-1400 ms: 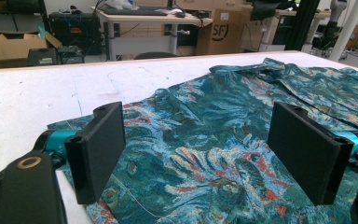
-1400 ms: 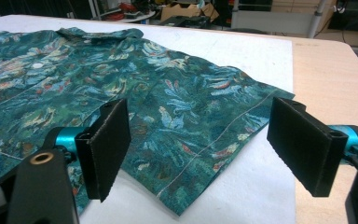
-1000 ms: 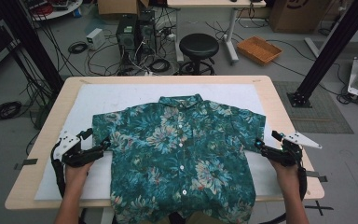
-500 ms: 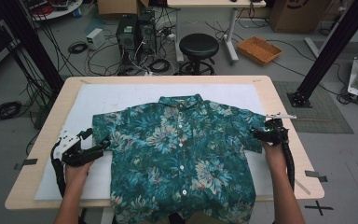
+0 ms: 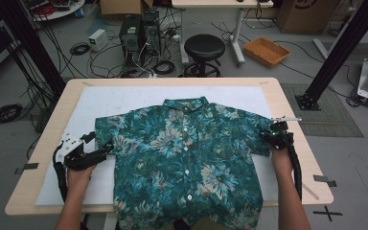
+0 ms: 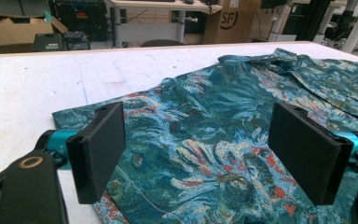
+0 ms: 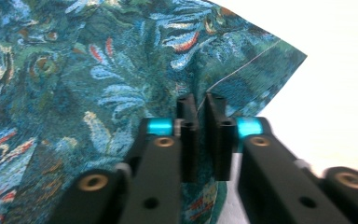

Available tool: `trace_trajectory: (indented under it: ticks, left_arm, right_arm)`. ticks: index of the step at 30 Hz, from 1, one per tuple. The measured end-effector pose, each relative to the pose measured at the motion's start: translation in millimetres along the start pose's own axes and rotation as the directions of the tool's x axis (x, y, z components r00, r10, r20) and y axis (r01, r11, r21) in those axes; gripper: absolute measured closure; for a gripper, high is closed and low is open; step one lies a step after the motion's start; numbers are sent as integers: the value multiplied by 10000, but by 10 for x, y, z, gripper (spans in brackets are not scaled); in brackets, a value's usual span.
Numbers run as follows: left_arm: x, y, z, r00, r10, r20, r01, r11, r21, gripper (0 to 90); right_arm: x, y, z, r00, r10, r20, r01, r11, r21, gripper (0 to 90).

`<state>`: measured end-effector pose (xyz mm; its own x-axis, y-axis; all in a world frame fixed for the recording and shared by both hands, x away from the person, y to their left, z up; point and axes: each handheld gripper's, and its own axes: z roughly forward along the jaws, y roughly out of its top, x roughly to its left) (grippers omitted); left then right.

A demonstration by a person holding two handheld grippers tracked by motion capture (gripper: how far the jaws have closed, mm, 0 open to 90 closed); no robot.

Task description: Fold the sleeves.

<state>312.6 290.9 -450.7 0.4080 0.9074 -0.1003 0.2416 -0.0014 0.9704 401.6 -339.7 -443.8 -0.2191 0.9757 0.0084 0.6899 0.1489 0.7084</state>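
From the high view, a teal floral shirt (image 5: 187, 158) is lying flat, buttoned and collar away from the person, across the middle of the table (image 5: 287, 103), its hem hanging over the near edge. A white sheet (image 5: 124, 98) is covering the tabletop beneath it. The left gripper (image 5: 106, 147) is resting near the table's left edge, its tips just at the shirt's left sleeve, while the right gripper (image 5: 271, 135) is sitting at the right sleeve close to the right edge. A black stool (image 5: 204, 48), tangled cables and an orange tray (image 5: 267, 51) are lying on the floor beyond the far edge.

In the left gripper view, the gripper (image 6: 196, 140) is holding its jaws spread wide, one at the sleeve hem, the other over the printed cloth (image 6: 205, 116), nothing pinched between them.

In the right gripper view, the gripper (image 7: 200, 135) is pressing its jaws nearly together on a raised fold of the sleeve (image 7: 121, 74), gripping the fabric near the sleeve's pointed corner, with the white sheet (image 7: 335, 70) showing beyond.
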Motion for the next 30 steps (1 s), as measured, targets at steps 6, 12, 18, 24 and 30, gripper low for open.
trace_trajectory:
  ticks: [6,12,18,24,30]
  left_arm:
    - [6,3,4,10000,3,14,-3,10000,78,195]
    - [6,3,3,10000,33,13,-34,10000,94,195]
    - [4,3,4,10000,42,21,-43,10000,74,195]
    - [5,4,7,10000,11,43,-11,10000,90,195]
    - [1,3,7,10000,10,65,-11,10000,84,195]
  right_arm:
    - [87,101,-88,9992,-363,-146,354,9977,-578,887]
    - [318,360,-192,9938,-994,-505,929,9887,-1181,887]
    - [668,552,-137,9816,-1734,-797,1633,9793,-1196,885]
    - [976,661,-50,9664,-2247,-1251,2114,9711,-1112,870]
    - [1100,713,-45,9490,-2366,-2084,1966,9608,-1954,699]
